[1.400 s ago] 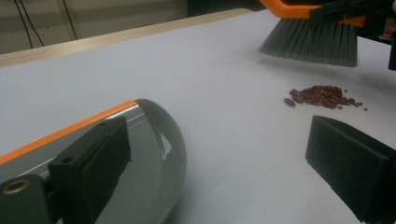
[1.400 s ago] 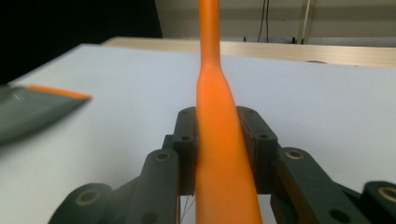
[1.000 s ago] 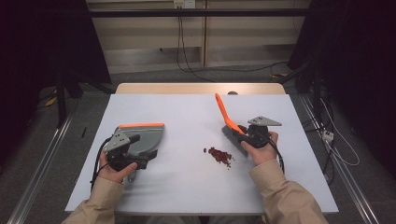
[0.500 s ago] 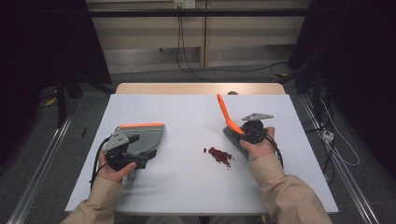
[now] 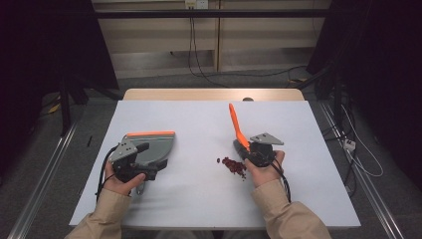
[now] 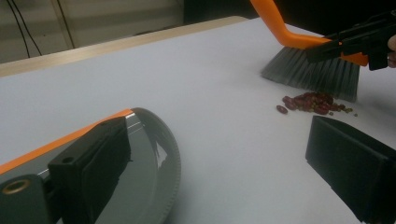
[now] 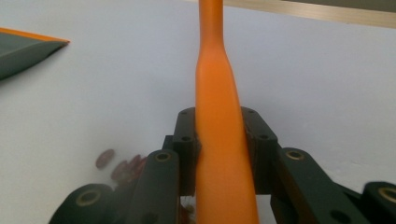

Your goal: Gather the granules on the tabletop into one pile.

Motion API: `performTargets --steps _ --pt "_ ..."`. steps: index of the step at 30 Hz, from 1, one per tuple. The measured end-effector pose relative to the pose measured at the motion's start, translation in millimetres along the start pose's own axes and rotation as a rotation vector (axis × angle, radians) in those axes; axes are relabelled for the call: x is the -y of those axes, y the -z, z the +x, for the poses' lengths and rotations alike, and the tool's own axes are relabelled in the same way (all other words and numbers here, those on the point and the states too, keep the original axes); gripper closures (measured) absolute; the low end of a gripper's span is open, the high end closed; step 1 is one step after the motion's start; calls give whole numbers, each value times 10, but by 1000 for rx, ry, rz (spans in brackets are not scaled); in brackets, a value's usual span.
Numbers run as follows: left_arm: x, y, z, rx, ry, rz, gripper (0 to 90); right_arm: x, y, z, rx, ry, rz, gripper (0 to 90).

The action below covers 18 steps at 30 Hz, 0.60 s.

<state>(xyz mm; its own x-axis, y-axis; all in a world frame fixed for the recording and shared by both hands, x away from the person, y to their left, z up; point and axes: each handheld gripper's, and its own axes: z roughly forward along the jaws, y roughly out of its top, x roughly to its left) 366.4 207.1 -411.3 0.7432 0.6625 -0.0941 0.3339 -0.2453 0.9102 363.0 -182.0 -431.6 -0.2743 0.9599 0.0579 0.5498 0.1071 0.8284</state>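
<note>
Sweeping is under way on the white table (image 5: 199,199): a small pile of dark red beans (image 5: 234,166) lies near the middle of the table, a little toward the right, to be brushed into the grey dustpan (image 5: 157,144) waiting well apart at the left.

The dustpan, with its orange lip at the far edge, rests flat on the table. The left gripper (image 5: 130,164) holds it at its near rim; in the left gripper view one black jaw lies over the pan's inside while the other stands off over bare table, so whether the jaws truly clamp the rim cannot be told.

The orange-handled brush (image 5: 236,130) stands just right of the beans, bristles (image 6: 312,73) down at the far edge of the pile, handle slanting up and away. The right gripper (image 7: 223,140) is clenched on the handle, pads pressing both sides.

Judgement: the stroke is set but not yet made. The next move calls for a leftward drag of the bristles, kept low on the table, with the pan's lip brought closer to receive the beans; scatter is the risk.
</note>
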Motion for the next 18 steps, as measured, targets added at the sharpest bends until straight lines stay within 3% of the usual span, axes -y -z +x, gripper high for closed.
performTargets --steps 8,10,14,18 --pt "-1 10 4 -4 -4 1 64 -18 -72 93 4 -9 -26 710" --pt "-1 6 0 -3 -5 0 64 -21 -91 102 -21 -28 -35 710" --pt "4 9 4 -4 -1 1 64 -32 -117 132 -3 21 -42 710" --pt "8 12 12 -5 -6 7 64 -47 -121 84 -23 8 -56 710"
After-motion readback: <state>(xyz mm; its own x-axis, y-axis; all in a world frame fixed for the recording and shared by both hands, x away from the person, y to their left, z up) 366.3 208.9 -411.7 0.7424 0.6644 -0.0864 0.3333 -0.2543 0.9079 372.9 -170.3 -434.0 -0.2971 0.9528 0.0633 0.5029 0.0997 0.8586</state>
